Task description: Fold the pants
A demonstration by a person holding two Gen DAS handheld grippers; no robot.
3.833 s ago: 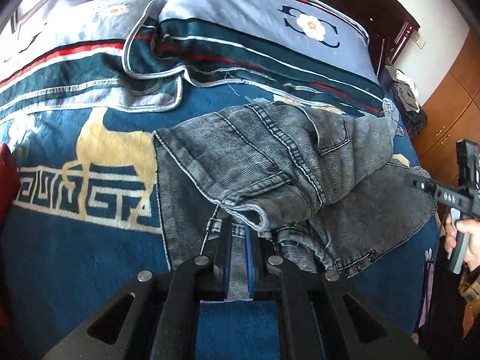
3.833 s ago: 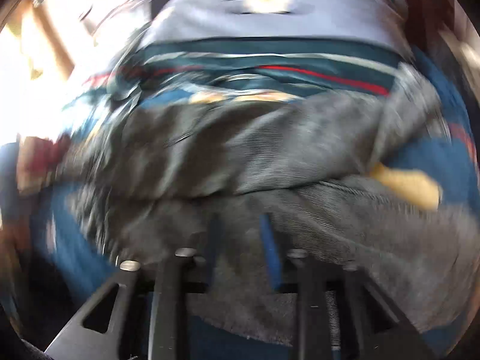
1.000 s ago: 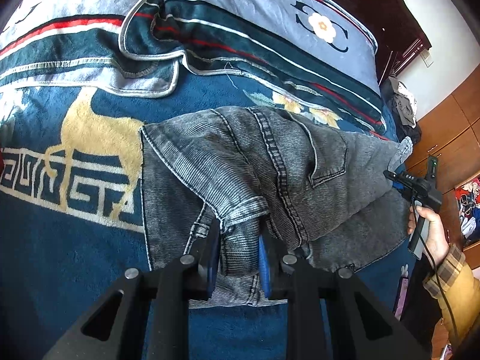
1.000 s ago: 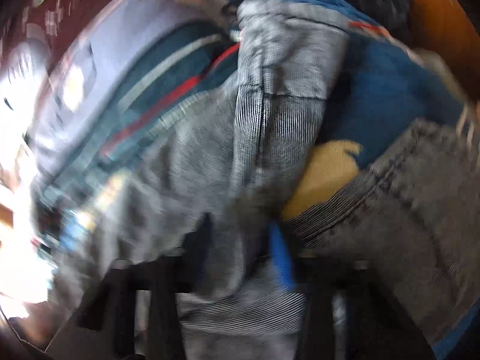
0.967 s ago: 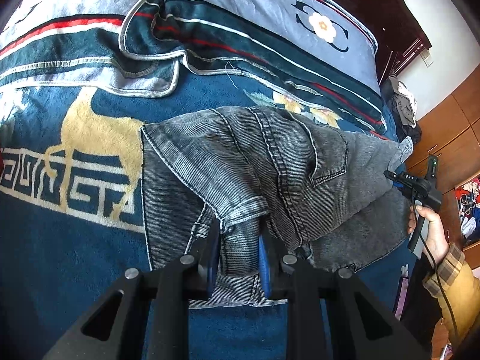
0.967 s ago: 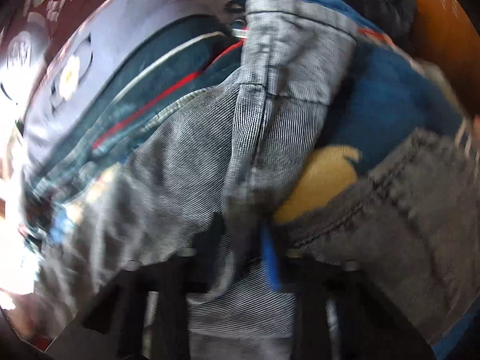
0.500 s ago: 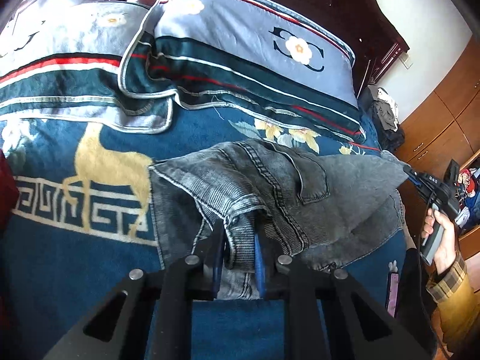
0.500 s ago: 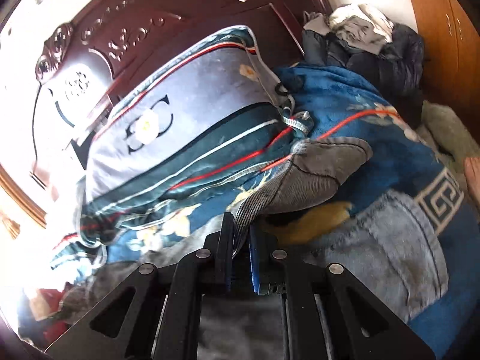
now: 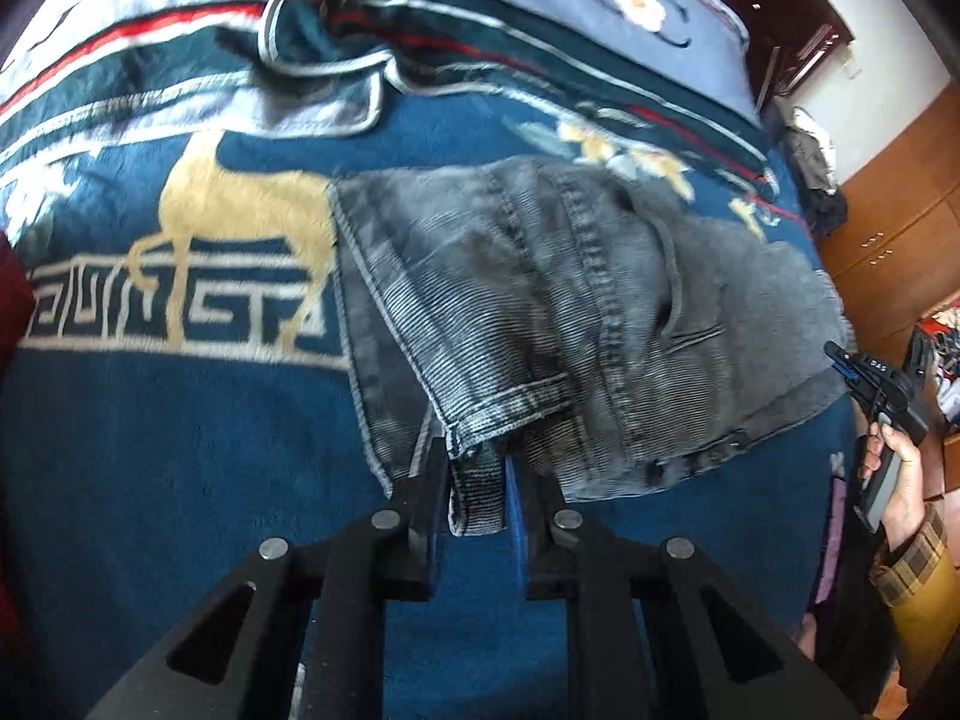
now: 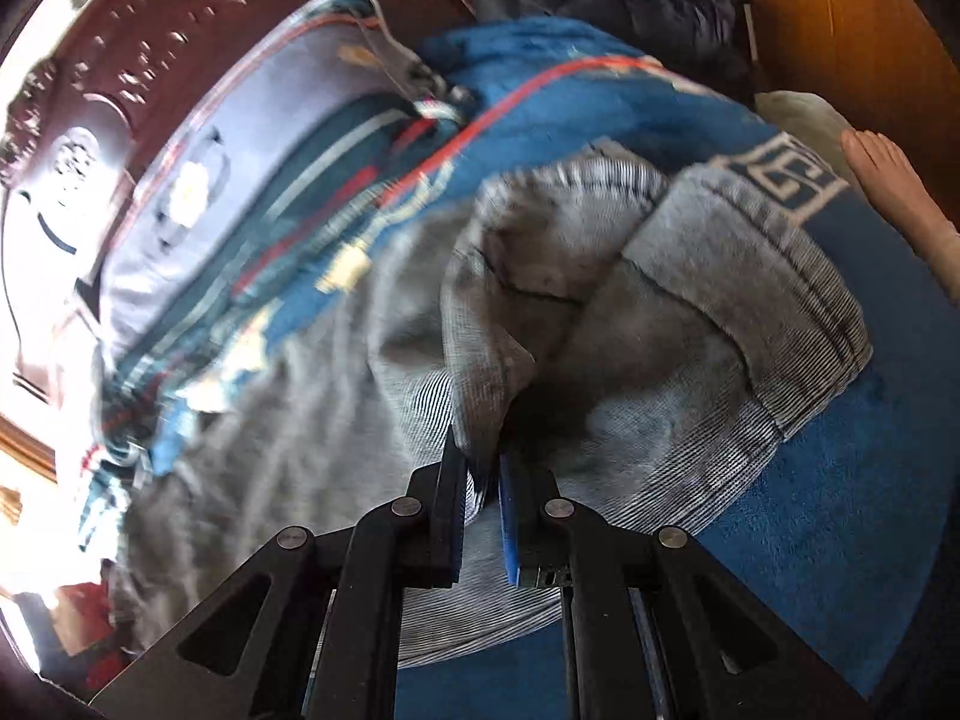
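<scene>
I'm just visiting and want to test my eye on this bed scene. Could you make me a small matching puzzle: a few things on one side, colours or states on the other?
Things:
1. pants
2. blanket
3. deer motif
4. left gripper

States:
A. golden yellow
B. grey, lying folded on the bed
C. shut on a hem
D. deep blue

Pairs: 1-B, 2-D, 3-A, 4-C

Black tongs (image 9: pixel 477 468), blue pads, silver screws; plaid yellow sleeve (image 9: pixel 912 564).
</scene>
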